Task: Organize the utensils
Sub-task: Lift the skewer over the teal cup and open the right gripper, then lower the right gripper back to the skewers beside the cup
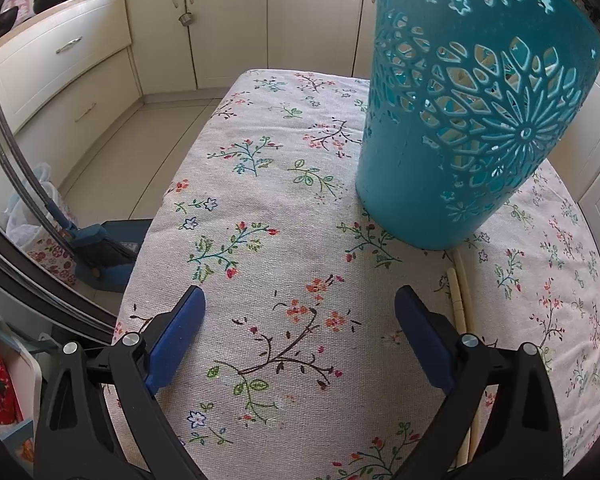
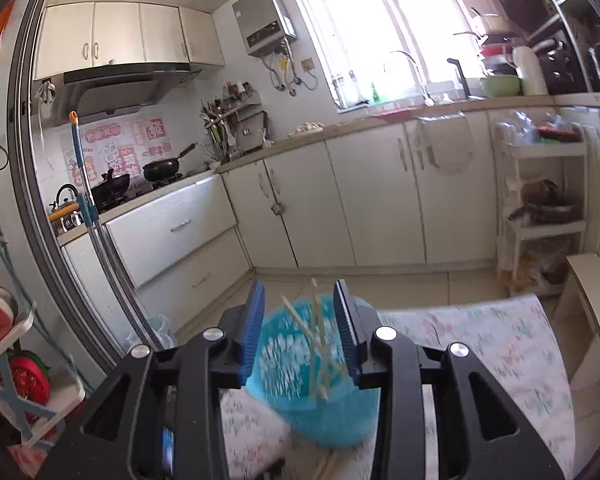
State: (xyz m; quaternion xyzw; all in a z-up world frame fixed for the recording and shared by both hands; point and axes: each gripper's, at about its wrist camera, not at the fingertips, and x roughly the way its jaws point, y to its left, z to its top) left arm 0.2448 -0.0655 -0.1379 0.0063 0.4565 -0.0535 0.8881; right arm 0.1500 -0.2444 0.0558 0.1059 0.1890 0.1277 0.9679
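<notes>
My right tool [image 2: 300, 332] is part open above the teal basket [image 2: 312, 376], gripping nothing; chopsticks [image 2: 316, 344] stand inside. My left tool [image 1: 300, 336] is wide open, empty. I should grab the chopsticks [image 1: 462, 300] on the surface [image 1: 260, 184] mid-length.

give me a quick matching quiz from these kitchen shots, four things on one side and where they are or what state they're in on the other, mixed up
Things:
1. teal basket
2. loose chopsticks
3. left tongs
4. black wok

Places or states:
A. lying flat on the floral cloth, just in front of the basket's base
B. on the stove at the far counter
C. standing upright on the table, chopsticks sticking out of its top
D. open, nothing between the pads

Pairs: 1-C, 2-A, 3-D, 4-B
</notes>
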